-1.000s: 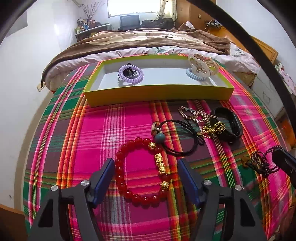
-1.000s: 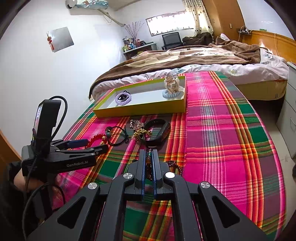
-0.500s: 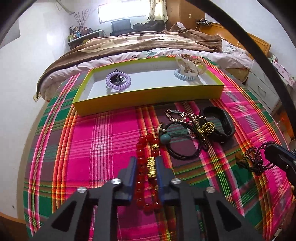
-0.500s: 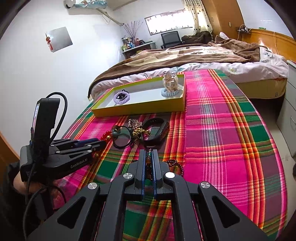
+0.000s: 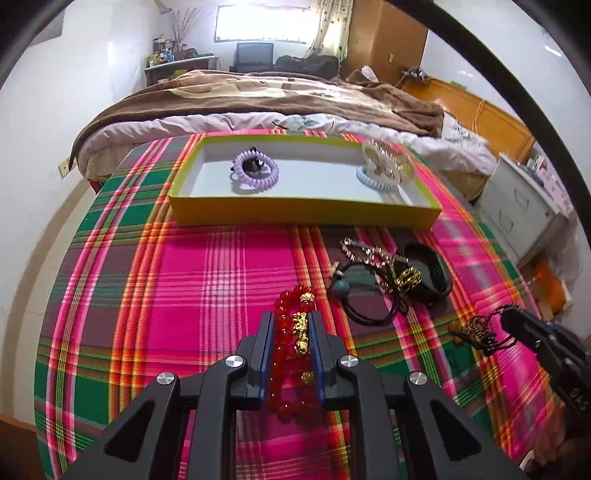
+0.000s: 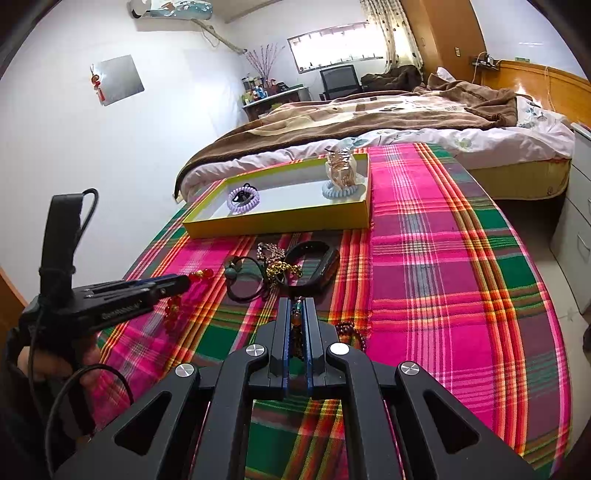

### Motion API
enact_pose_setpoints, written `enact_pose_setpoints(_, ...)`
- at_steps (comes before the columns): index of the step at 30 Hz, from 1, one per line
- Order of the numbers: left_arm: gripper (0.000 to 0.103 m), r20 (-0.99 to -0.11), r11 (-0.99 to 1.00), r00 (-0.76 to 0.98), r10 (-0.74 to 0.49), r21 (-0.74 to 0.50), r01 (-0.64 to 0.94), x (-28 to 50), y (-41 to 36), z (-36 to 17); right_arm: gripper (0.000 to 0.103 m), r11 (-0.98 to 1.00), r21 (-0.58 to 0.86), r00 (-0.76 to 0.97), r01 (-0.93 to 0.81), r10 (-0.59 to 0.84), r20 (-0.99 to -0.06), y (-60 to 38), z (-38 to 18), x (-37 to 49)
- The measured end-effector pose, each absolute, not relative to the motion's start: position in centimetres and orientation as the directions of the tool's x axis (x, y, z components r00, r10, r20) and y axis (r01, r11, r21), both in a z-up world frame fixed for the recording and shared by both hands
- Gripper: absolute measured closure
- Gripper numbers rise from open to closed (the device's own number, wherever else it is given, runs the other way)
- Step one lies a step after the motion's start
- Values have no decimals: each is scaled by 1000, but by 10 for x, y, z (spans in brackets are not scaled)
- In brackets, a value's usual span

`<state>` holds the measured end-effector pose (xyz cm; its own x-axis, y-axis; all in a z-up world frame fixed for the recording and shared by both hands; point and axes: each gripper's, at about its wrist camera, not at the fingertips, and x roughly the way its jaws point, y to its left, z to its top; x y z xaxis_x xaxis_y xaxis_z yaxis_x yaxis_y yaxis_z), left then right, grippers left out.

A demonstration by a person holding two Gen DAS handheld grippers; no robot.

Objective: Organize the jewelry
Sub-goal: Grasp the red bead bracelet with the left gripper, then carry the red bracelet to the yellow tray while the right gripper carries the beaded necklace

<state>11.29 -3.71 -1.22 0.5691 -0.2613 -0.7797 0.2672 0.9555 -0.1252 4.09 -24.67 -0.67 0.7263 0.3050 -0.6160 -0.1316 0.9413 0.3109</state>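
Already the left gripper has just clamped its fingers on the red bracelet (right gripper grips dark beads); dangling beads may snag short of the yellow tray.

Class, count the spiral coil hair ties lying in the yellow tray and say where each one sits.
2. The purple coil tie lies in the left part of the yellow tray; the pale blue coil tie sits at the right end, under a clear ornament that may hide more.

1. A home bedroom: an unmade bed with a brown blanket lies at twelve o'clock.
2. A curtained window, desk chair and wall air conditioner appear beyond.
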Motion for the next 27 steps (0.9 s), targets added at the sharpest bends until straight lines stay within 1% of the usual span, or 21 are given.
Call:
enact_pose_setpoints(1,98,-776,955,572,-267,-133,265,113,-35,-10,97,941,310,727,-133,305,-615,-246,-6,41)
enact_pose_setpoints(7,99,-764,953,581,-279,-147,264,115,-29,-4,97,942,308,733,-134,303,-609,-246,-3,42)
enact_pose_setpoints(10,98,-772,952,565,-291,-172,255,118,-27,-8,97,942,309,732,-134,304,-610,-246,-4,41)
enact_pose_setpoints(12,98,-783,951,552,-288,-163,264,120,-32,-12,97,942,308,729,-135,305,-613,-246,-4,41)
enact_pose_setpoints(13,96,-789,950,543,-287,-162,268,121,-35,-14,97,941,309,728,-136,306,-613,-246,-4,41)
enact_pose_setpoints(14,89,-796,948,532,-289,-159,276,121,-39,-16,97,941,311,728,-136,308,-613,-246,-4,41)
enact_pose_setpoints(15,85,-804,946,520,-288,-154,286,121,-43,-19,97,941,311,728,-135,308,-613,-246,-4,41)
enact_pose_setpoints(16,78,-811,945,511,-286,-150,291,121,-47,-23,97,941,312,728,-134,307,-613,-246,-5,41)
enact_pose_setpoints(17,75,-815,942,503,-286,-145,301,120,-51,-25,97,940,314,727,-133,308,-614,-247,-5,41)
enact_pose_setpoints(23,75,-829,945,506,-237,-77,317,120,-64,-31,97,939,317,728,-132,309,-612,-248,-6,41)
enact_pose_setpoints(24,75,-830,946,509,-226,-62,318,119,-65,-31,97,939,318,729,-132,309,-611,-248,-6,41)
enact_pose_setpoints(25,79,-830,946,514,-216,-47,322,118,-66,-31,97,939,319,729,-132,310,-611,-248,-6,42)
enact_pose_setpoints(26,91,-829,946,518,-208,-36,322,118,-67,-31,97,939,319,729,-131,309,-610,-248,-6,42)
enact_pose_setpoints(27,95,-829,945,519,-208,-35,324,117,-66,-31,97,939,319,729,-131,309,-611,-248,-6,42)
